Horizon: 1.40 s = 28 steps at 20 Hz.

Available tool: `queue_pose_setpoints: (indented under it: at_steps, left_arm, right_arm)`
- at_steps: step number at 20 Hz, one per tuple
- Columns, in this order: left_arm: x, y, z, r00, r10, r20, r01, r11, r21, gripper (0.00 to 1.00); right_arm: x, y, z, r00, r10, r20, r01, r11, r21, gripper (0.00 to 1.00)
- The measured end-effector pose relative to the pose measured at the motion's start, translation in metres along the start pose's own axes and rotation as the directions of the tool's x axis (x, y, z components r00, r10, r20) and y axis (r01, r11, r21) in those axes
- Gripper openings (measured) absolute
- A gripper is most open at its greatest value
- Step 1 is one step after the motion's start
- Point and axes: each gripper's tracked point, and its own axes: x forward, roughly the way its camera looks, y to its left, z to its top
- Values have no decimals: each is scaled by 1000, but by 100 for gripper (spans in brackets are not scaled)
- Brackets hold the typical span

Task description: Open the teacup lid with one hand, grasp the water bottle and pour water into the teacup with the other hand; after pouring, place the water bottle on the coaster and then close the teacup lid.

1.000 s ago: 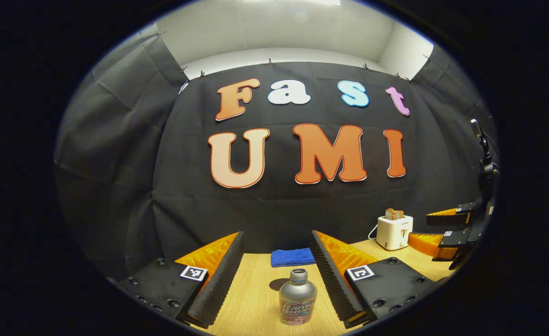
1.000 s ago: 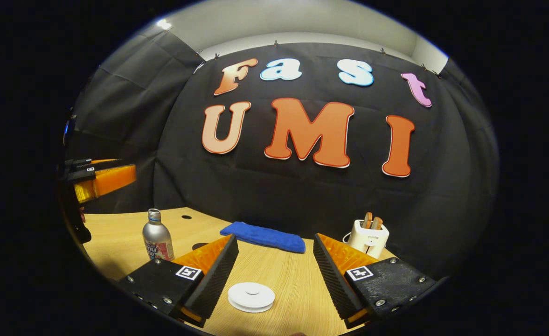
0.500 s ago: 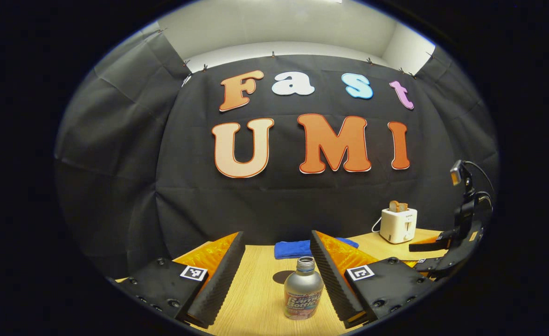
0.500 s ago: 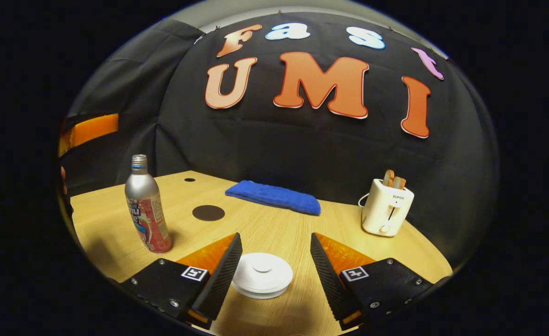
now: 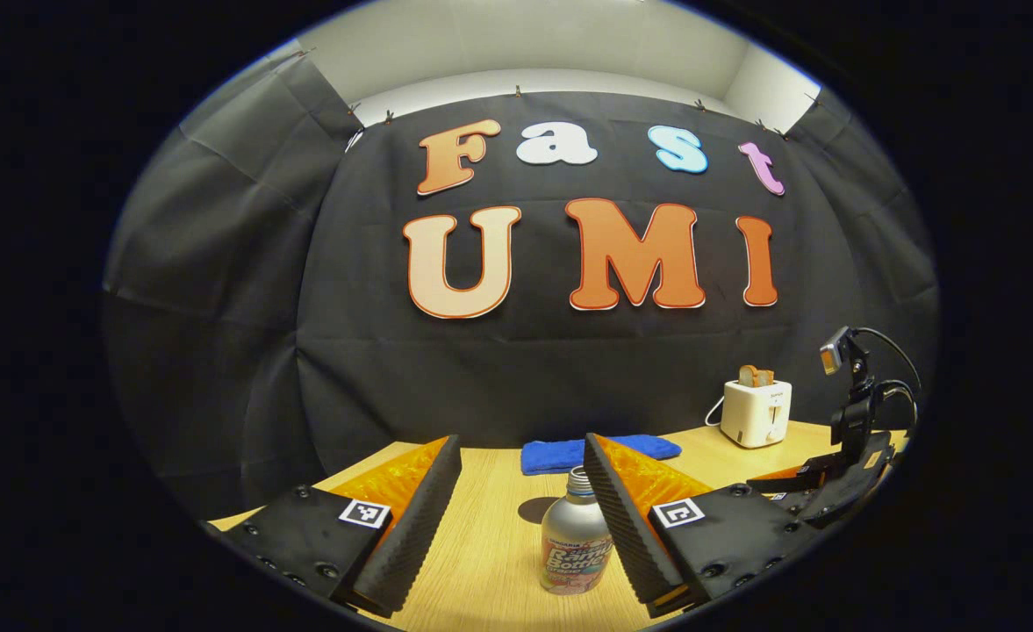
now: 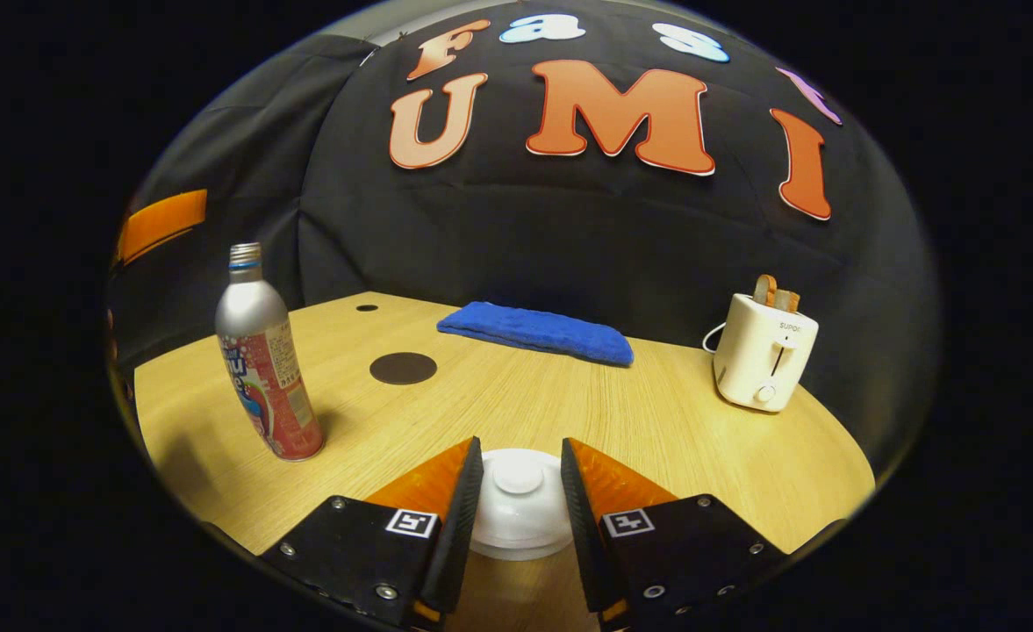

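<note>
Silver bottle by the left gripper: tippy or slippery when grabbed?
Likely tippy: the bottle stands tall and narrow on the table, so an off-centre push could topple it. Probably slick too: its upper body looks like smooth metal. The left gripper is open around it, with ridged-looking fingers that should help grip.

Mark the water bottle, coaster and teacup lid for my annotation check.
water bottle [image 6: 263, 369]: right gripper view, labelled body.
coaster [image 6: 403, 368]: right gripper view, centre of dark disc.
teacup lid [image 6: 518, 478]: right gripper view, top knob.
</note>
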Motion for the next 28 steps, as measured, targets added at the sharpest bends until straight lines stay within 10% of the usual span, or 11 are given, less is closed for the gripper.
queue_pose_setpoints:
  at_steps: [11, 28]
  left_arm:
    - [1, -5, -13, 1000, -10, -22, 10, 1000, -10, 93]
    - [1, -35, -66, 987, -88, -132, 84, 996, -33, 97]
  right_arm:
    - [-3, -5, 2, 1000, 4, -2, -4, 1000, 5, 24]
    - [-55, -79, 52, 983, -120, 137, 99, 983, 153, 22]
